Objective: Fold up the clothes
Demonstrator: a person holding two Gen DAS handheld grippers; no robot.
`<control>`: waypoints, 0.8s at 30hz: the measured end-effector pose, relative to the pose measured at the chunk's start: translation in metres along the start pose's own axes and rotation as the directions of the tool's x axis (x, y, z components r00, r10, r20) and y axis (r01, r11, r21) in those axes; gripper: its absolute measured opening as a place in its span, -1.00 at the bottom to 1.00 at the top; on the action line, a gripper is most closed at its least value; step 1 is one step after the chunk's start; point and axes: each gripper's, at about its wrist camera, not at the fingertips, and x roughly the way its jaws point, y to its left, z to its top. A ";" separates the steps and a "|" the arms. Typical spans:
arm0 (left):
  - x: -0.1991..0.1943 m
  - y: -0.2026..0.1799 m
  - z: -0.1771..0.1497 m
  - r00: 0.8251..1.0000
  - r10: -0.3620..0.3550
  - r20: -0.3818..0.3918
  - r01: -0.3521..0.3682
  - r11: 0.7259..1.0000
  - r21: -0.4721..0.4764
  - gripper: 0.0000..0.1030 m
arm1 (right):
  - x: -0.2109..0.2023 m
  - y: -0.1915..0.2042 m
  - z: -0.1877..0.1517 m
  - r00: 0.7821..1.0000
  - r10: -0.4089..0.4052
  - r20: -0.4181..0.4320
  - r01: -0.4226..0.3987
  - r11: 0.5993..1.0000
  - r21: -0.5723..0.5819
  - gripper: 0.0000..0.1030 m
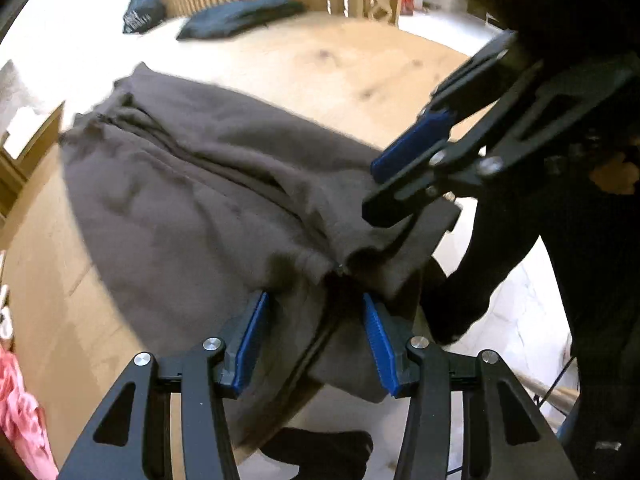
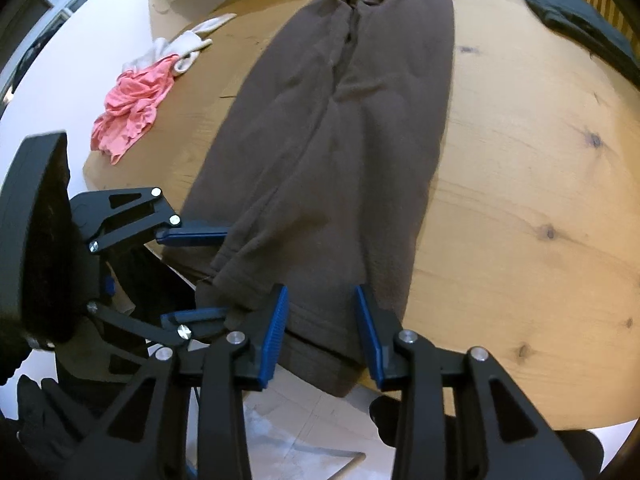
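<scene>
Brown trousers (image 2: 336,128) lie flat along the wooden surface (image 2: 520,184), cuff ends hanging just over the near edge. Right gripper (image 2: 322,332) has its fingers parted over one cuff, not pinching it; left gripper (image 1: 316,340) is likewise released, fingers either side of the other cuff. Risks: closing too shallow catches only the top layer, so the legs separate on lifting; uneven grabs skew the fold; the overhanging cuffs could slide off the edge. Pink garment (image 2: 132,108) sits well apart.
</scene>
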 end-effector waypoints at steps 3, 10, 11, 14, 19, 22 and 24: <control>-0.001 0.012 -0.001 0.999 -0.051 0.016 0.052 0.998 -0.030 -0.80 | -0.011 -0.008 -0.003 1.000 0.030 0.007 -0.030 0.999 0.014 -0.33; -0.016 0.026 -0.003 0.996 -0.073 0.042 0.076 0.995 -0.059 -0.92 | -0.110 -0.070 -0.045 0.994 0.104 0.018 -0.105 0.992 0.072 -0.33; -0.023 0.025 -0.003 0.996 -0.069 0.052 0.072 0.996 -0.060 -0.92 | -0.121 -0.078 -0.051 0.994 0.111 0.018 -0.112 0.990 0.081 -0.33; -0.037 0.031 -0.004 0.994 -0.074 0.077 0.080 0.993 -0.084 -0.92 | -0.125 -0.082 -0.051 0.993 0.118 0.013 -0.119 0.987 0.104 -0.33; -0.059 0.038 -0.009 0.995 -0.061 0.085 0.067 0.996 -0.066 -0.92 | -0.126 -0.080 -0.051 0.995 0.101 0.001 -0.101 0.992 0.077 -0.33; -0.060 0.036 -0.011 0.996 -0.072 0.055 0.073 0.997 -0.020 -0.92 | -0.125 -0.077 -0.050 0.996 0.086 -0.010 -0.085 0.995 0.060 -0.32; -0.046 0.028 -0.012 0.997 -0.079 0.007 0.079 0.997 0.023 -0.92 | -0.124 -0.077 -0.049 0.996 0.083 -0.016 -0.082 0.995 0.060 -0.31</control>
